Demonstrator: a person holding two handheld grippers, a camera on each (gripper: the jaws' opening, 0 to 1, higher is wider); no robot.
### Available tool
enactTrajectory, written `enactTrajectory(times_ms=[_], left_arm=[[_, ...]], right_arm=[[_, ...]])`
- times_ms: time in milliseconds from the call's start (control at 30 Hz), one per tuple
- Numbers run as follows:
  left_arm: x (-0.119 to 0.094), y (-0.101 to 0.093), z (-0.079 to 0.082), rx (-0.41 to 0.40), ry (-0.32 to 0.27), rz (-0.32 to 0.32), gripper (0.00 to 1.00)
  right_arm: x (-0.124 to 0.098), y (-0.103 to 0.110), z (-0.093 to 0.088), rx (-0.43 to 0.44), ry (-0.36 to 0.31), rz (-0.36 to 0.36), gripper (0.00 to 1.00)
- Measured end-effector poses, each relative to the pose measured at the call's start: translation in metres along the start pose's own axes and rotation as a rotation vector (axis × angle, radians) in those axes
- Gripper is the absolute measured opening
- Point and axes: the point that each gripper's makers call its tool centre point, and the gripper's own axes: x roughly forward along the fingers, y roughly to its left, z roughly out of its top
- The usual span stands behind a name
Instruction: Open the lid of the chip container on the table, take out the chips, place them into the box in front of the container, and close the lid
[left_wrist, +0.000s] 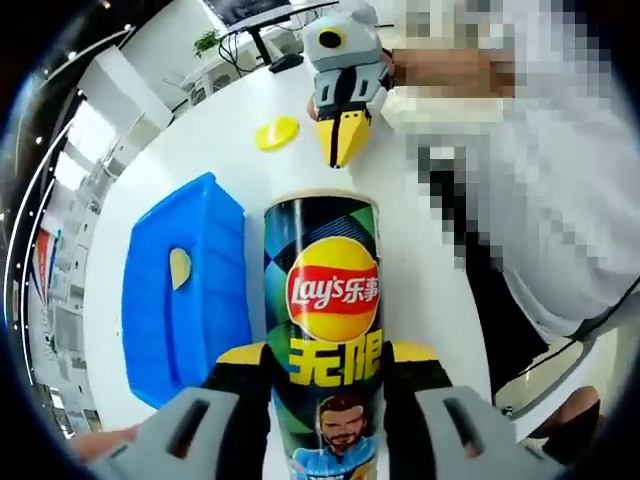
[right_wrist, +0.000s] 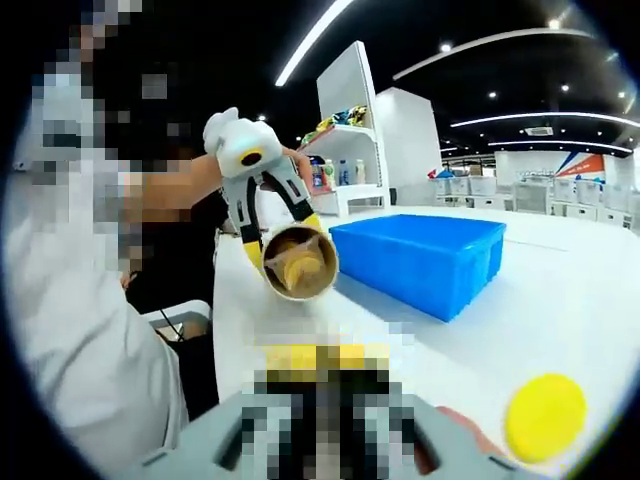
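Note:
My left gripper is shut on a Lay's chip can, its black-and-yellow fingers clamping the can's sides. The can's far end is open. In the right gripper view the left gripper holds the can tilted, mouth toward the camera, with chips inside. The blue box sits left of the can with one chip in it. The yellow lid lies loose on the white table. My right gripper hovers beyond the can's mouth, yellow tips together, shut; its own tips sit low in its view.
The blue box stands right of the can on the white table, and the yellow lid lies near the right gripper. A person in a white shirt stands at the table's edge. Shelves stand behind.

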Motion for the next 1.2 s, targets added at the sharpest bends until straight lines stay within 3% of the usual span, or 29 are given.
enactTrajectory(times_ms=[333,400,600,800,900,967,1000,1033,1067,1133,1167,1200], left_arm=[[-0.028,0.017,0.015,-0.085,-0.162,0.107,0.43],[-0.035,0.018,0.016,-0.096,-0.187,0.095,0.43],[-0.053,0.030,0.023,-0.139,-0.261,0.141,0.42],[-0.076,0.044,0.043,-0.160,-0.401,0.239,0.42],[-0.084,0.053,0.058,-0.174,-0.513,0.294,0.43],[-0.088,0.056,0.063,-0.216,-0.563,0.314,0.43],[-0.090,0.056,0.068,-0.230,-0.618,0.303,0.43],[-0.090,0.056,0.068,-0.249,-0.623,0.298,0.43],[-0.092,0.058,0.072,-0.265,-0.665,0.308,0.43],[-0.089,0.057,0.070,-0.268,-0.658,0.310,0.43],[-0.091,0.061,0.073,-0.275,-0.690,0.350,0.42],[-0.089,0.059,0.073,-0.275,-0.693,0.351,0.42]], right_arm=[[-0.003,0.004,0.003,0.011,-0.020,-0.012,0.03],[-0.004,0.006,0.002,0.008,-0.011,-0.012,0.03],[-0.009,0.009,0.001,0.003,-0.002,-0.018,0.03],[-0.016,0.009,0.006,-0.019,0.001,-0.027,0.03],[-0.018,0.005,0.009,-0.024,-0.009,-0.037,0.03],[-0.019,0.003,0.010,-0.026,-0.014,-0.040,0.03],[-0.019,0.003,0.010,-0.028,-0.015,-0.039,0.04],[-0.019,0.003,0.011,-0.029,-0.016,-0.038,0.04],[-0.019,0.003,0.011,-0.030,-0.016,-0.038,0.04],[-0.020,0.004,0.011,-0.035,-0.013,-0.037,0.04],[-0.021,0.004,0.011,-0.037,-0.012,-0.037,0.05],[-0.022,0.004,0.011,-0.039,-0.011,-0.037,0.05]])
